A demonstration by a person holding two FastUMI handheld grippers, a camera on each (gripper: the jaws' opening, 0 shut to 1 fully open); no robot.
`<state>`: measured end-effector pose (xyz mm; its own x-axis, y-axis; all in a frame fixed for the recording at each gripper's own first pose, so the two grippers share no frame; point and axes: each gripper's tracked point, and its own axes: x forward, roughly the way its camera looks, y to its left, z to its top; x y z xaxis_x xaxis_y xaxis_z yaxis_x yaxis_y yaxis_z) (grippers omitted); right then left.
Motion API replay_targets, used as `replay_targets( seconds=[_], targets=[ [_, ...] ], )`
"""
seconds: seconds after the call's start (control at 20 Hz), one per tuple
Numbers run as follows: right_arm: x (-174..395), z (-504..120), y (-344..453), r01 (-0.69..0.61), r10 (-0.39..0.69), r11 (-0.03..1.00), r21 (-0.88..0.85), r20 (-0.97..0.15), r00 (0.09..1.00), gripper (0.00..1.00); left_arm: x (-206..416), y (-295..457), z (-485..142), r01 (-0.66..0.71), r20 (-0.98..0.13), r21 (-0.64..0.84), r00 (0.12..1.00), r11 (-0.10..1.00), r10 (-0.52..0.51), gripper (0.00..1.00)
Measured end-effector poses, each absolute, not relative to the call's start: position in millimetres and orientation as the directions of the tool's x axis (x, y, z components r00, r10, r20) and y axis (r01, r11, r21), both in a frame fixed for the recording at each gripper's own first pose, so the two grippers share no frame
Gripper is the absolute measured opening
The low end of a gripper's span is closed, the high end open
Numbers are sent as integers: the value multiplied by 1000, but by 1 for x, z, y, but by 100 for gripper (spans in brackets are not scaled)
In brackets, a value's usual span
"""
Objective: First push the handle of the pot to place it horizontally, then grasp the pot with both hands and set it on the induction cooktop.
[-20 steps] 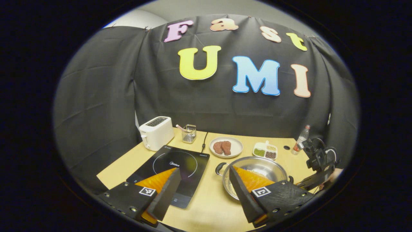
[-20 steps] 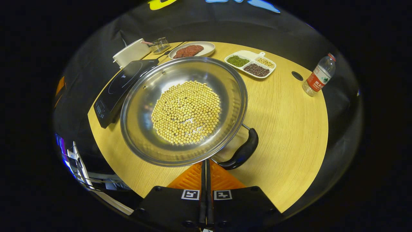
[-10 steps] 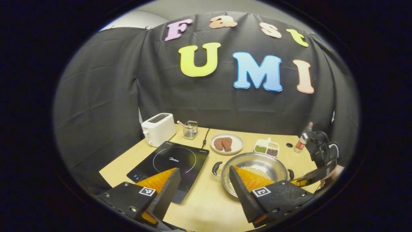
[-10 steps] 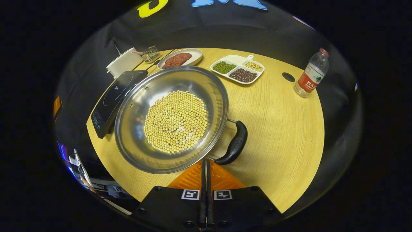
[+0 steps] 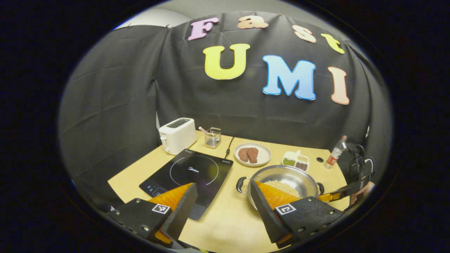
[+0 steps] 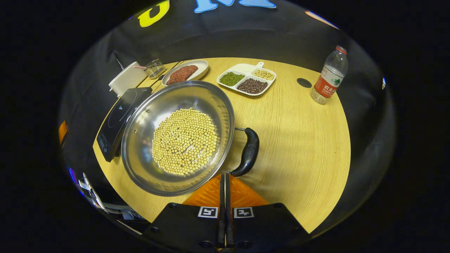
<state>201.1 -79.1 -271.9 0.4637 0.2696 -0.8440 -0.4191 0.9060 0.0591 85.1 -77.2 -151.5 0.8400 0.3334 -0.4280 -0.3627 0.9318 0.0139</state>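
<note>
The right claw (image 6: 225, 175), pressed together, sits just by the near black handle (image 6: 248, 153) of the steel pot (image 6: 147, 140) of yellow beans on the wooden bench (image 6: 299, 140), the left claw (image 5: 221, 196) spread wide, the induction cooktop (image 5: 197, 170) beside the pot.

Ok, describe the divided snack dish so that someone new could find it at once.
Start at the wooden table and go to its far edge, by the black cloth. The divided dish sits there between the plate of meat and the water bottle. It alone has three compartments: green, dark and pale beans.
</note>
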Motion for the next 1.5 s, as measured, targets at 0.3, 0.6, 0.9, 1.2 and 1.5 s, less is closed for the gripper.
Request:
replay_targets(
  seconds=[0.3,0.6,0.9,1.2,1.5],
  targets=[
    [191,-238,-70,-343,314,928,144,-796,517,41,132,-75,-201,-190,-522,-92,845,978,115,93],
    [223,-223,-68,-196,266,964,182,-736,623,98,200,-78,-253,-44,-594,-154,802,987,-56,93],
    [253,-251,-77,-148,208,978,147,-741,638,98,247,-94,-313,90,-663,-188,723,978,-194,93],
    [263,-288,-77,-133,197,980,147,-777,598,98,270,-101,-360,119,-709,-212,665,970,-237,93],
    [273,-313,-64,-158,217,976,152,-778,589,98,278,-112,-386,140,-723,-250,632,958,-281,88]
  ],
)
